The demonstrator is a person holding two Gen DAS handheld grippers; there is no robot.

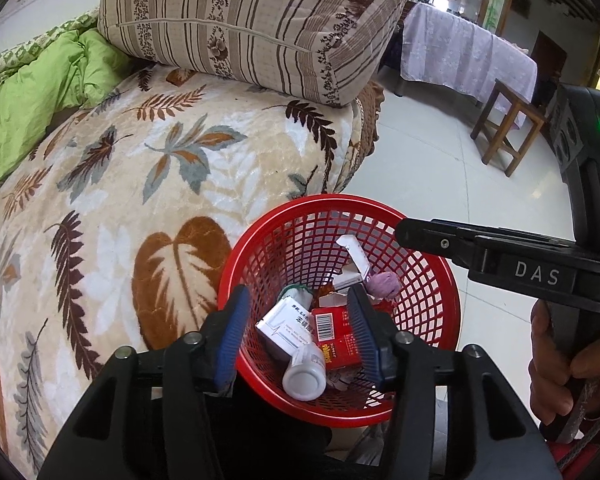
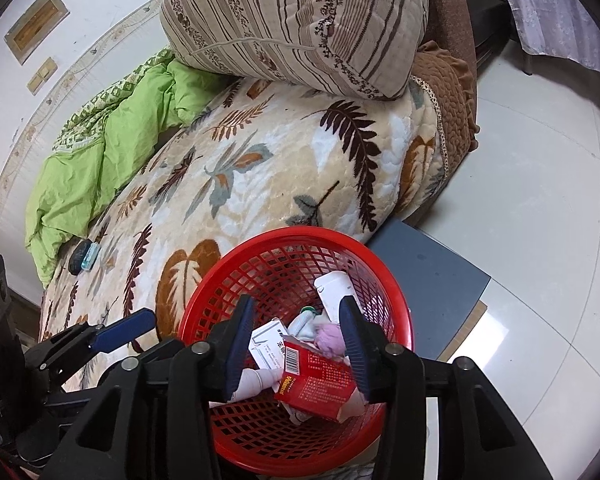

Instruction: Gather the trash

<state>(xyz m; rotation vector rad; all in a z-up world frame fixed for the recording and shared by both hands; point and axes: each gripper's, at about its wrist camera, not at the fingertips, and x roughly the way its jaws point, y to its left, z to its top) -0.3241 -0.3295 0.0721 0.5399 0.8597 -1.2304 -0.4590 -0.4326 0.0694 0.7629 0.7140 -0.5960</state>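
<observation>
Right wrist, red basket (image 2: 236, 280) base hidden

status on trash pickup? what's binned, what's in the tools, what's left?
Done: the red basket holds a red box, white box, white bottle, a tube and a purple wad.
In hand: nothing; left tool and right tool hang open over it.
Left: a small dark item on the leaf-print blanket.

red basket (image 2: 236, 276) mouth open from above, trash piled on its floor, bed (image 2: 260, 184) hard against its far rim, striped pillow (image 2: 300, 20) blocking bed's far end, tiled floor (image 2: 540, 208) clear alongside
</observation>
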